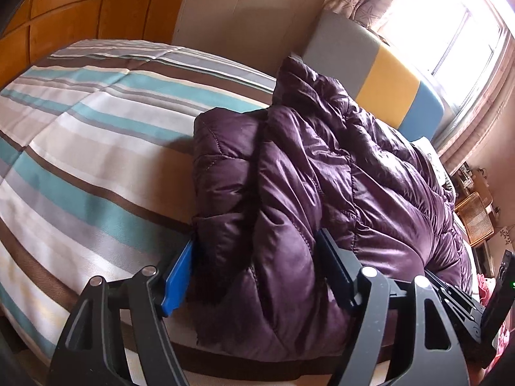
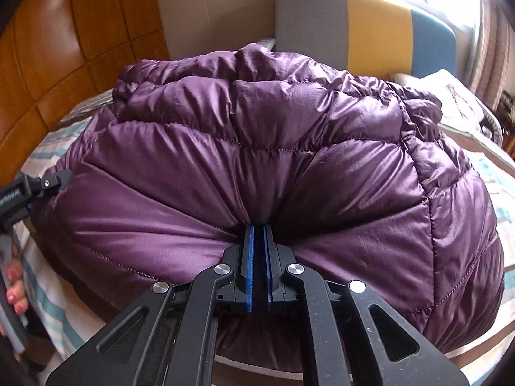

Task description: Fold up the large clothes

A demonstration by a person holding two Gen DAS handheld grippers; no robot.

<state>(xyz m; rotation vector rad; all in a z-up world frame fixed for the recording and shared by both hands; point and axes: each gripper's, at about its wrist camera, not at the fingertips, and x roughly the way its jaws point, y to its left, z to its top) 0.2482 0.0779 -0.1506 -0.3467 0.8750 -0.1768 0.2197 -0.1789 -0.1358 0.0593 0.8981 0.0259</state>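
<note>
Currently, the purple down jacket [image 2: 257, 167] is heaped on the striped bedspread [image 1: 80, 135], directly ahead of both sets of fingers. The right gripper [image 2: 258, 241] is pinched almost closed on a gathered tuck of the jacket's near edge. The left gripper [image 1: 257, 257] is spread wide, a thick fold bulging between its fingers, with no firm clamp seen. Slippage is judged likely: the shiny shell could be pulled free of the right pinch, and the lofty fold could spring open if it is released unpressed.
</note>
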